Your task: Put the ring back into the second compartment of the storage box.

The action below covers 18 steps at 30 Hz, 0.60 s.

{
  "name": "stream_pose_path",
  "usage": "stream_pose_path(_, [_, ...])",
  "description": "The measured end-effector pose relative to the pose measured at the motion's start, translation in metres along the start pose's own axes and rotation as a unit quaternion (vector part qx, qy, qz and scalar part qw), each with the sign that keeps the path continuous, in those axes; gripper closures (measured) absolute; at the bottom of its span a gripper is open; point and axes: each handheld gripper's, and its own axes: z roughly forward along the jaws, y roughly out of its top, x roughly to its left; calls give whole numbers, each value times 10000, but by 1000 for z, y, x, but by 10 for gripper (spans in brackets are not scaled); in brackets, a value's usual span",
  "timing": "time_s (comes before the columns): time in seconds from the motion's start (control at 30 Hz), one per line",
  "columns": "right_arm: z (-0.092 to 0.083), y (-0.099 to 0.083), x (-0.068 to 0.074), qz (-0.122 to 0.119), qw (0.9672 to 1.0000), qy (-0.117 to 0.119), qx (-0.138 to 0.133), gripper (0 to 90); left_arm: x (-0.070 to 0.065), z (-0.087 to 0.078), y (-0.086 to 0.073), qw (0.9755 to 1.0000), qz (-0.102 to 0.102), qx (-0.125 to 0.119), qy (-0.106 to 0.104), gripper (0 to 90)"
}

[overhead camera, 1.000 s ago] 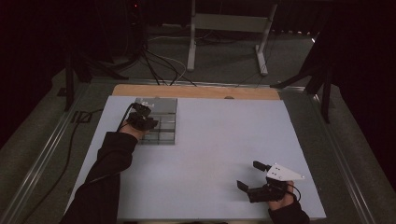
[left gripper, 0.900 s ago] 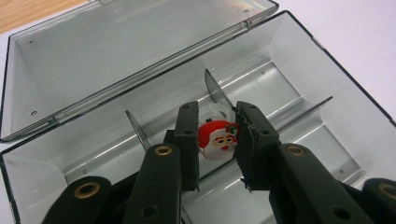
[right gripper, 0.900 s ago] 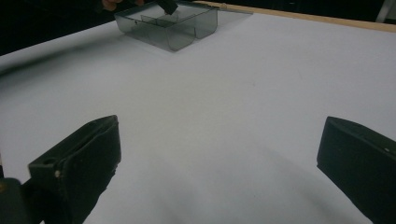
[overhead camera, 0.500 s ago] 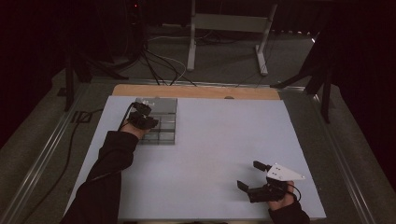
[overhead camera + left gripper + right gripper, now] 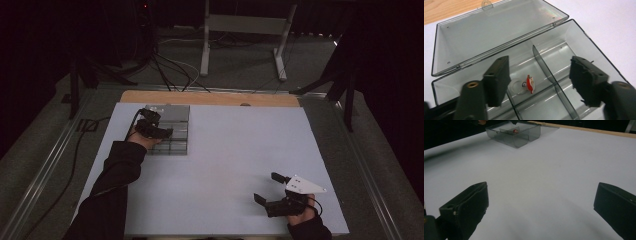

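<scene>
A clear smoky plastic compartment box (image 5: pixel 176 142) stands at the table's far left, its lid (image 5: pixel 494 32) folded back flat. My left gripper (image 5: pixel 152 129) hovers over it, and its jaws have just been opening. They stand apart now (image 5: pixel 537 72) with nothing pressed between them. Below them a small red and white piece on a clear ring (image 5: pixel 529 83) lies on the floor of one compartment beside a divider (image 5: pixel 541 60). My right gripper (image 5: pixel 268 188) rests near the front right edge, open (image 5: pixel 540 200) and holding nothing. From there the box (image 5: pixel 519 141) shows far off with the red piece (image 5: pixel 515 131) inside.
The white table top (image 5: pixel 240 150) stretches bare between the two hands. A wooden strip (image 5: pixel 210 98) runs along its far edge. Beyond it are a metal stand (image 5: pixel 240 30) and cables (image 5: pixel 170 65) on the floor. A cable (image 5: pixel 75 150) trails off the left side.
In the high view the left hand stays over the box with hardly any shift. The right gripper has not moved.
</scene>
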Motion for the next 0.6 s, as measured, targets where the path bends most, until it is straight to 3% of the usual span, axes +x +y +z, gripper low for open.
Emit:
stream_pose_path(0.4, [0, 0, 0, -6, 10000, 1, 13, 0, 0, -21, -2, 9995, -139, -279, -106, 137])
stream_pose_path(0.47, [0, 0, 1, -10, 10000, 1, 17, 0, 1, -25, -3, 9991, -141, -297, -259, 108])
stream_pose_path(0.5, [0, 0, 1, -9, 10000, -4, 9, 0, 3, -28, -5, 9989, -131, -266, -376, 50])
stream_pose_path(0.6, [0, 0, 0, -12, 10000, -6, 13, 0, 4, -32, -7, 9986, -104, -262, -451, 18])
